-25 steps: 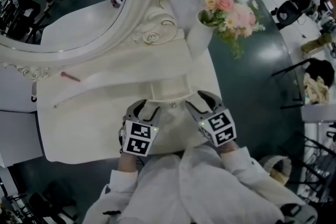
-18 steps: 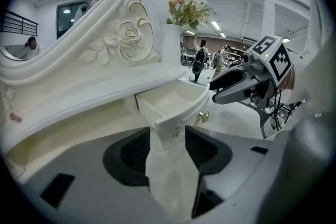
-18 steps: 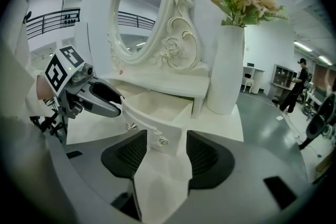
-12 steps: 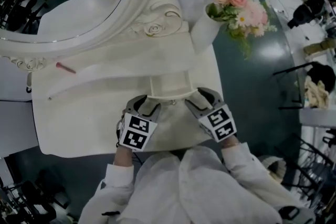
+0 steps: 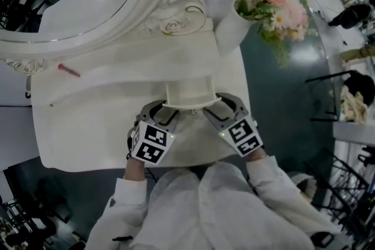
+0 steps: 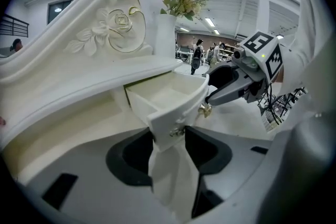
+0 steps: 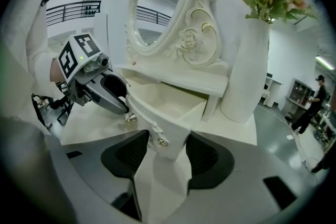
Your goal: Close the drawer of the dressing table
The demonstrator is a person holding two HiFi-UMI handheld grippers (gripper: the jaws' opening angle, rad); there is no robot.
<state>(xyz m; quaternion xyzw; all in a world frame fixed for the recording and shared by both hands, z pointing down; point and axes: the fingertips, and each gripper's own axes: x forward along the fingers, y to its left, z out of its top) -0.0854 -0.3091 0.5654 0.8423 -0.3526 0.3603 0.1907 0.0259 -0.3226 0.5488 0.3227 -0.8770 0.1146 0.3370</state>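
Head view: drawer (image 5: 186,93) juts toward person (image 5: 199,208); left gripper (image 5: 164,112) open, right gripper (image 5: 221,108) just widened, straddling front, gripping nothing.

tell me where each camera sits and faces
Head view: on the person's head, down at the dressing table; sleeves, left tongs, right tongs.
Left gripper view: on the left tongs, facing the open drawer; own jaws straddle its corner.
Right gripper view: on the right tongs, same drawer; jaws have just been opening round its other corner.
All share the drawer.

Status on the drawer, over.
Left gripper open; right gripper jaws just opened wider. Drawer pulled out, its front between both pairs of jaws. Nothing visible blocking it.
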